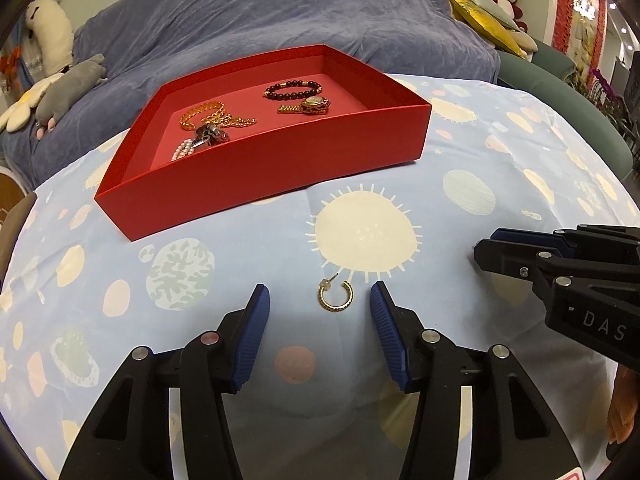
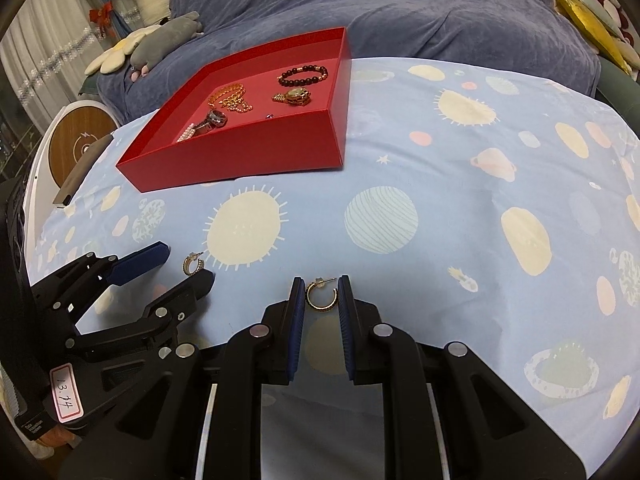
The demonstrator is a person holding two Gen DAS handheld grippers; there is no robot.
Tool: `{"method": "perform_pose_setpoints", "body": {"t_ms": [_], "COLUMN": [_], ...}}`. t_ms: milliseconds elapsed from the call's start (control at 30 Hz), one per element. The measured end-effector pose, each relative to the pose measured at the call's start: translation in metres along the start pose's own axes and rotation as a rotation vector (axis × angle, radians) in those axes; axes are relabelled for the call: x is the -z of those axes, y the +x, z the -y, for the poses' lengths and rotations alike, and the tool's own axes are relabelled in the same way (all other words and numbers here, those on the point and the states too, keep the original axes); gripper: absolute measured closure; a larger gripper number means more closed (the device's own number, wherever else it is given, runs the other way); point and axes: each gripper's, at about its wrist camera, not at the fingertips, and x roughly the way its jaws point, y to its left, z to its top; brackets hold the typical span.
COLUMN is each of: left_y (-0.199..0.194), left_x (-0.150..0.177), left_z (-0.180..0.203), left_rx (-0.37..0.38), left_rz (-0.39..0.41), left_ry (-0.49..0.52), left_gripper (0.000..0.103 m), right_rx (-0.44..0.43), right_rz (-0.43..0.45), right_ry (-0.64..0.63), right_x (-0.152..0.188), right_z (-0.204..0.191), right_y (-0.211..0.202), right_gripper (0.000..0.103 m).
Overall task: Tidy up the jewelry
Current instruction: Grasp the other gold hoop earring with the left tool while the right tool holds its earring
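A gold hoop earring (image 1: 335, 295) lies on the blue planet-print cloth between the fingertips of my open left gripper (image 1: 318, 294), apart from both pads; the same earring shows in the right wrist view (image 2: 193, 264). A second gold hoop earring (image 2: 321, 296) sits between the narrowed pads of my right gripper (image 2: 320, 290), which almost touch it. The red tray (image 1: 280, 168) holds a gold chain (image 1: 218, 118), a dark bead bracelet (image 1: 294, 89), a gold watch (image 1: 310, 105), a pearl strand (image 1: 182, 152) and a dark watch (image 1: 210, 134).
A sofa under a blue-grey cover (image 1: 280, 20) stands behind the table, with plush toys (image 1: 52, 96) at its left and cushions (image 1: 484, 20) at its right. A round white and wood device (image 2: 76, 148) sits off the table's left edge.
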Motion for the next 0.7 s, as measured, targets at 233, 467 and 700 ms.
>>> {"method": "perform_pose_setpoints", "body": {"t_ms": [233, 467, 700], "left_y": [0.000, 0.000, -0.004], "left_x": [-0.002, -0.003, -0.003], "left_z": [-0.003, -0.008, -0.019], "left_rx": [0.008, 0.025, 0.076], "left_rz": [0.009, 0.005, -0.022], "left_ry": [-0.005, -0.019, -0.069], "left_gripper": [0.077, 0.089, 0.089], "right_rx": [-0.005, -0.013, -0.031], "right_rz": [-0.003, 0.000, 0.004], "right_ry": [-0.006, -0.007, -0.026], "right_x": [0.000, -0.003, -0.006], "right_z": [-0.003, -0.008, -0.019], "right_y": [0.001, 0.000, -0.001], "right_gripper": [0.087, 0.087, 0.087]}}
